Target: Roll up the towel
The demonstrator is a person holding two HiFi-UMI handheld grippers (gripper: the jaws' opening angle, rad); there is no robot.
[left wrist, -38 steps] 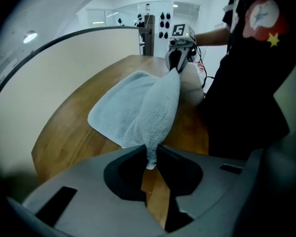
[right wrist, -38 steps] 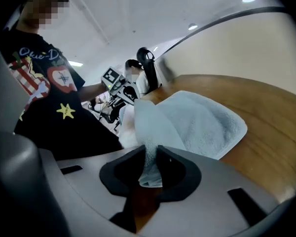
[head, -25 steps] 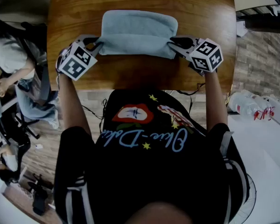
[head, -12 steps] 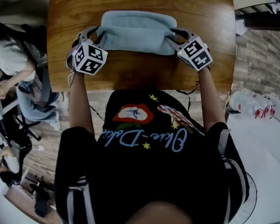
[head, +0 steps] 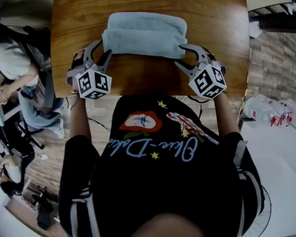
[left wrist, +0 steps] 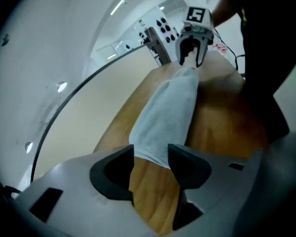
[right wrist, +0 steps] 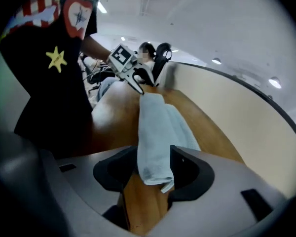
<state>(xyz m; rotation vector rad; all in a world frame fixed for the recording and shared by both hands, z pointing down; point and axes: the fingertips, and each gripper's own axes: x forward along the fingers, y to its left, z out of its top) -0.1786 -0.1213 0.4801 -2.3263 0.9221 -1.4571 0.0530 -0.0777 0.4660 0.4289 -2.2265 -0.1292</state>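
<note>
Rolling looks part done: towel (head: 144, 33) lies as a thick band mid-table (head: 212, 23), just ahead of both grippers. L gripper (head: 104, 48) & R gripper (head: 178, 55) are released. Jaws have just been opening wide, each w/ a towel end loose between them, pads not pressing. To do the next turn well, I'd say: re-grip the near edge at both ends evenly, roll wrists together, keep it tight & straight. R end has a loose corner, prob needs tucking in.
</note>
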